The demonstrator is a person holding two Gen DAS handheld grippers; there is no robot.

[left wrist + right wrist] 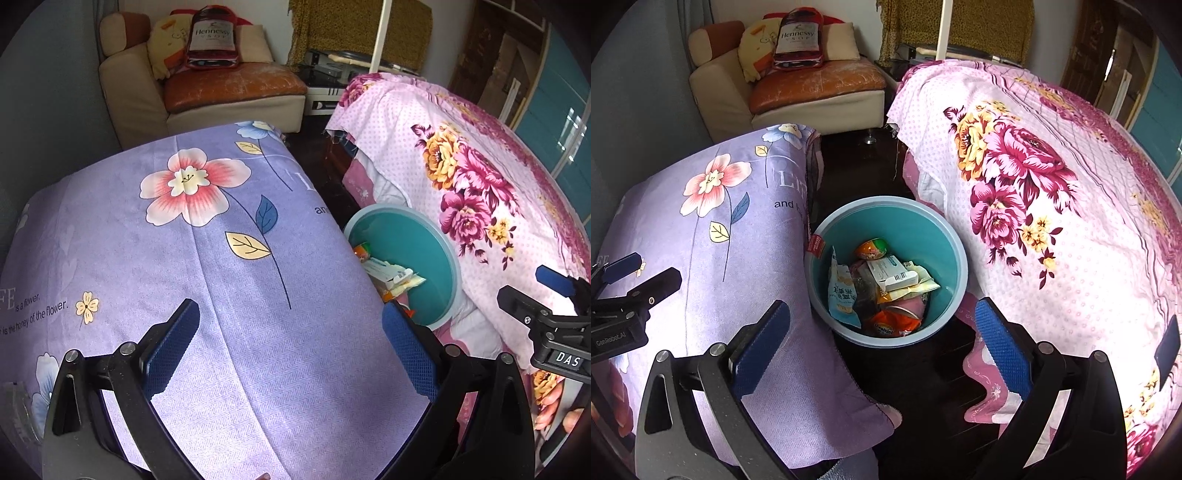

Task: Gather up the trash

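A teal bin (945, 236) stands on the dark floor between two beds and holds several wrappers, a white carton (899, 278) and an orange packet (890, 325). My right gripper (882, 336) hangs above the bin's near side, open, with nothing between its blue pads. In the left wrist view the bin (436, 258) shows partly behind the purple bed's edge. My left gripper (291, 343) is open over the purple flowered sheet (229, 280), empty. The right gripper (546, 295) shows at that view's right edge, and the left gripper (631, 280) at the right wrist view's left edge.
A pink flowered bedspread (1052, 206) covers the bed on the right. Behind stand a cream sofa (798, 88) with a bottle-shaped cushion (798, 37) and a yellow plush. A dark phone-like object (1167, 350) lies on the pink bed. A hand (561, 410) shows at lower right.
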